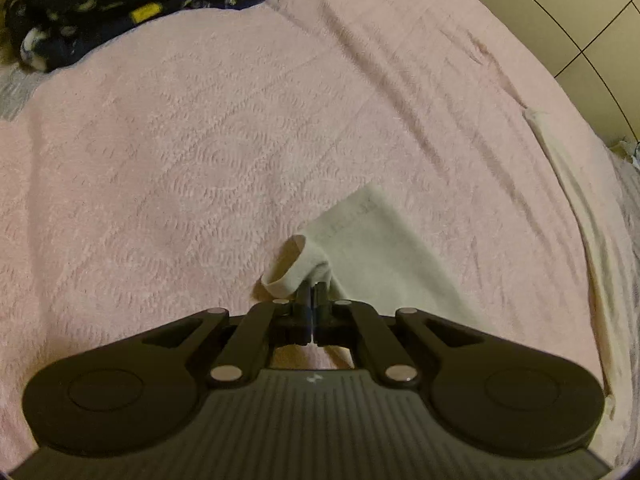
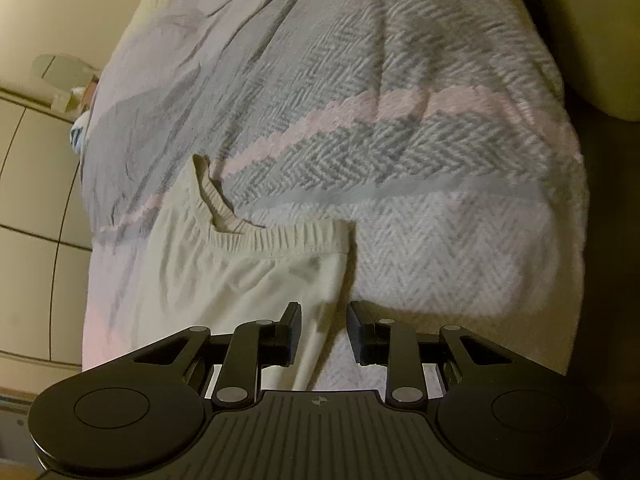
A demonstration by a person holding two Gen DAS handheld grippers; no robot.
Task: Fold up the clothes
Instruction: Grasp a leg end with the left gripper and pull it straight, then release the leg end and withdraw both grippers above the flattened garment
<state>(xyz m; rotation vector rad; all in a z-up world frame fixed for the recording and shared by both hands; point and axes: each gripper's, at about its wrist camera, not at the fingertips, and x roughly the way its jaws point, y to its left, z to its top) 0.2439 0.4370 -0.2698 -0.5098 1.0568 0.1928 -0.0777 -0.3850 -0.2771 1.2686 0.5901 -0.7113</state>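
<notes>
Left hand-held gripper (image 1: 313, 294) clamped on cream garment (image 1: 372, 248)

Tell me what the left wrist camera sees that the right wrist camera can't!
Only the left wrist view: a pink blanket, a dark spotted heap of clothes at the top left, and the left gripper, its fingers shut on a cuff of the cream pants. Only the right wrist view: the pants' stretchy waistband, a grey zigzag blanket, and the right gripper, fingers open over the pants. Both: the cream pants and the tiled floor.
</notes>
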